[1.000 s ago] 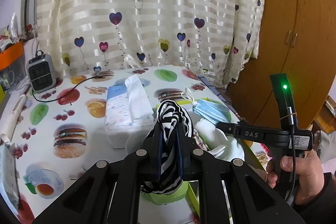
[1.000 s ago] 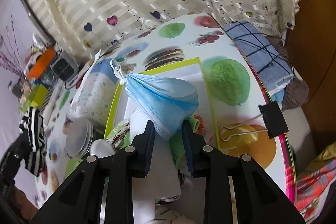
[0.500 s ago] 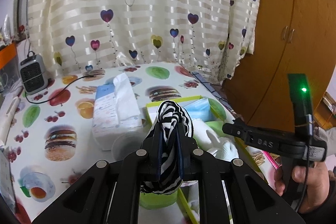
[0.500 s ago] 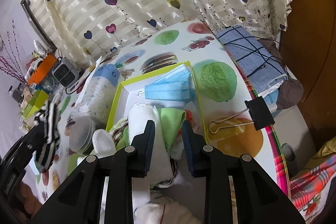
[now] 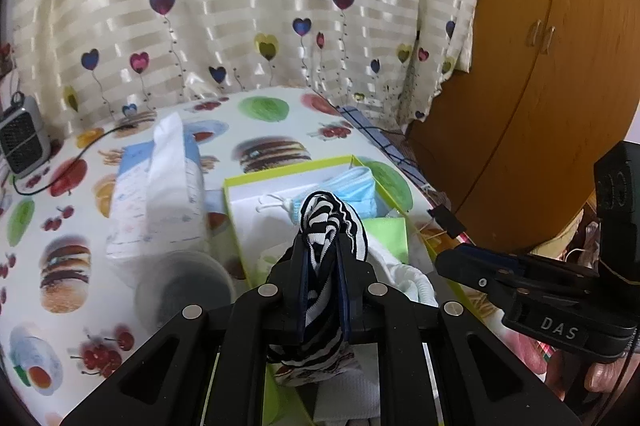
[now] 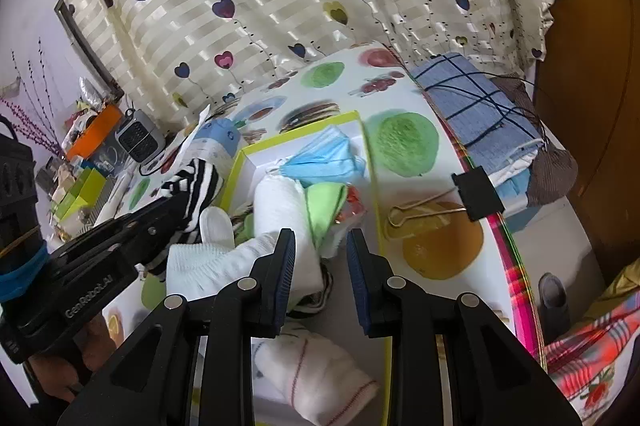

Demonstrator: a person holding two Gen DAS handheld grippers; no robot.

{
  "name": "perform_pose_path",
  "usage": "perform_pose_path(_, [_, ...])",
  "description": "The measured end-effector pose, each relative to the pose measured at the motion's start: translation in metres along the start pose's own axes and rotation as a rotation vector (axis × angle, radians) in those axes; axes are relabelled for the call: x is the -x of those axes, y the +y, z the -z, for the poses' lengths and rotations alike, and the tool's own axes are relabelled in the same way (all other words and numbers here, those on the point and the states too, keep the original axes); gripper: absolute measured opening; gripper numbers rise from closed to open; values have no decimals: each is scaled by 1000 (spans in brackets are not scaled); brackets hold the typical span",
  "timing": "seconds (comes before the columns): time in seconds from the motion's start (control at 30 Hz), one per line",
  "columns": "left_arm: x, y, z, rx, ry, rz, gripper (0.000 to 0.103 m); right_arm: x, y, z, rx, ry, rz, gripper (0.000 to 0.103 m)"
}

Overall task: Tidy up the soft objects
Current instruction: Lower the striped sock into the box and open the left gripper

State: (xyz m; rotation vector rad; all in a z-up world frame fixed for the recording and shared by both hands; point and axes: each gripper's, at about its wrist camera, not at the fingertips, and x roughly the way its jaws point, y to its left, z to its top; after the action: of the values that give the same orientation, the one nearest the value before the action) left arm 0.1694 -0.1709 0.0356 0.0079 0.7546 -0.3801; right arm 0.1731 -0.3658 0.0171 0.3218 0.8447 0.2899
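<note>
Left jaws: the left gripper is pinching a black-and-white striped sock tight between nearly closed pads, the cloth bunching above and hanging below them.
Right jaws: the right gripper is standing partly open and gripping nothing; a white sock is lying just ahead of its left pad.
Below and ahead of both: the yellow-rimmed tray is already holding a blue face mask, a green cloth and white socks.
Done: several soft things are sitting in the tray, by the look of it.
Left: the striped sock is hanging over the tray's near end, not yet released; another white sock is lying under the right jaws.
Beside the left jaws: a tissue pack.
Writing: "DAS" is showing on the right gripper's body, "GenRobot.AI" on the left one's.
</note>
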Motion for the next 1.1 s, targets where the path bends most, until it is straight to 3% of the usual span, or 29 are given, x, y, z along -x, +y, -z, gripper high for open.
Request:
perform_pose_path(0.17, [-18,-1,1,3,45,7,11,0,-7,2,-21,-2,-1,28])
perform_pose_path(0.4, [-22,-10,1,-27,47,35,12,-2,-11,3,-31,-1,-5,28])
perform_pose_path(0.5, [-23,-11,1,-26,44,49,16,-2,-11,3,-30,-3,-5,28])
perform_pose_path(0.7, [-16,-9,-2,-13,23,68,39,0,-9,2,-22,-6,-5,28])
perform_pose_path(1.1, [12,1,-1,0,-31,53,41,15,8,5,19,-39,10,28])
